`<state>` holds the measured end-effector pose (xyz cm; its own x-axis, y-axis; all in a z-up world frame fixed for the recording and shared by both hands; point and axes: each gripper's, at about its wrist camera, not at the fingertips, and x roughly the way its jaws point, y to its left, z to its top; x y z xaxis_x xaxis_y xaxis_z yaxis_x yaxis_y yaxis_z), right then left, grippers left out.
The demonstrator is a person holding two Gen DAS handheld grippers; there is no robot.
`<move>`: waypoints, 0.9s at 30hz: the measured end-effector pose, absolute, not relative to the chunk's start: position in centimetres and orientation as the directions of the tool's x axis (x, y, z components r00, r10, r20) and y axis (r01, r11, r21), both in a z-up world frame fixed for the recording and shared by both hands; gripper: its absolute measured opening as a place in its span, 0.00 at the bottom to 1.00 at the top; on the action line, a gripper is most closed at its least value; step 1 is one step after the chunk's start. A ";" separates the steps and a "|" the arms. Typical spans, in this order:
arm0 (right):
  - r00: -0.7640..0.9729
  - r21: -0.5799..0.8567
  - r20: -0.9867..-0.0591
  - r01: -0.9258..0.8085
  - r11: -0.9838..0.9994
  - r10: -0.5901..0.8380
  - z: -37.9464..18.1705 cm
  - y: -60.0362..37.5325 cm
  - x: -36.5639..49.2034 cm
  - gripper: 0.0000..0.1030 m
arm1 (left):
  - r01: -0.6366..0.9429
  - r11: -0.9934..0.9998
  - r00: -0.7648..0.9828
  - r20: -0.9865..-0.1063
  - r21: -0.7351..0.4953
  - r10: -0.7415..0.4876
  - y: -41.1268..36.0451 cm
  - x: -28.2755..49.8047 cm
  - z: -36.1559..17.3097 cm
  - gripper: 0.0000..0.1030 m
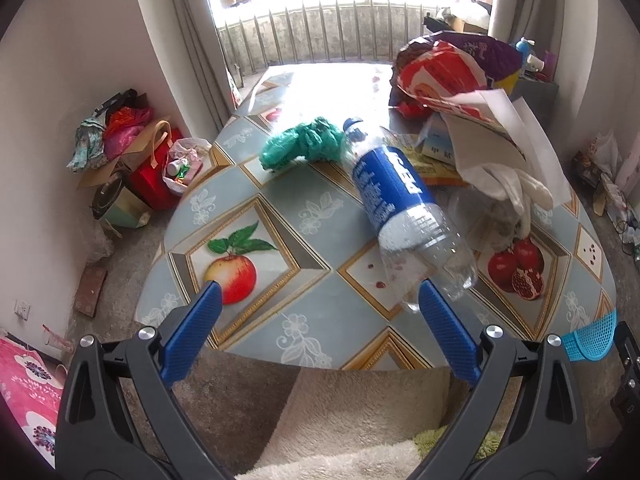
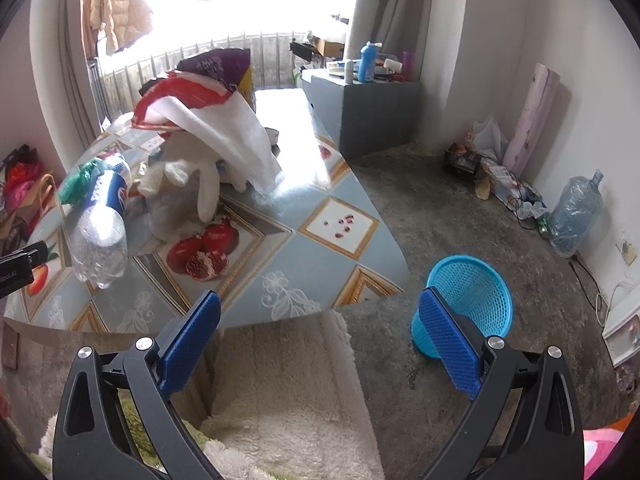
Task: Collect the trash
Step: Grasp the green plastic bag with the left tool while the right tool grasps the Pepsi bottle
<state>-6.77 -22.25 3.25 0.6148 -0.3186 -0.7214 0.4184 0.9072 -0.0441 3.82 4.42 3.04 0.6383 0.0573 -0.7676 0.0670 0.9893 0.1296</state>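
Note:
An empty clear plastic bottle with a blue label [image 1: 400, 208] lies on the fruit-patterned table [image 1: 280, 264], also in the right wrist view [image 2: 102, 228]. A crumpled green bag [image 1: 304, 144] lies behind it. A pile of snack bags, white paper and a white glove [image 1: 480, 120] sits at the right. My left gripper [image 1: 320, 300] is open and empty, near the table's front edge, its right fingertip just before the bottle's base. My right gripper [image 2: 320, 308] is open and empty, off the table's near corner. A blue mesh bin [image 2: 468, 304] stands on the floor behind its right finger.
Bags and boxes [image 1: 128, 148] are heaped on the floor by the left wall. A grey cabinet [image 2: 360, 108] with bottles stands behind the table. A large water jug [image 2: 572, 212] and clutter line the right wall. A beige rug [image 2: 288, 400] lies below the grippers.

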 end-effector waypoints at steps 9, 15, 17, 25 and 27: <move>0.754 0.065 -0.649 0.189 0.980 -0.102 7.7 -17.7 0.2 0.84 | 0.114 0.992 0.685 -0.728 0.058 -0.036 8.6 10.2 5.2 0.91; 0.727 0.125 -0.686 0.062 0.990 0.041 7.7 -13.7 6.1 0.69 | 0.243 0.966 0.695 -0.680 -0.084 -0.234 11.4 15.8 4.8 0.91; 0.701 0.129 -0.709 0.030 0.991 0.071 7.1 -12.4 8.0 0.66 | 0.278 0.956 0.680 -0.684 -0.091 -0.263 11.6 17.9 4.3 0.91; 0.592 0.113 -0.799 -0.028 0.993 0.107 3.8 -9.5 12.8 0.63 | 0.367 0.924 0.581 -0.749 -0.109 -0.319 11.2 25.2 0.7 0.91; 0.562 0.107 -0.820 -0.033 0.994 0.107 2.9 -9.1 13.6 0.63 | 0.365 0.922 0.550 -0.770 -0.127 -0.323 11.0 26.7 -0.4 0.75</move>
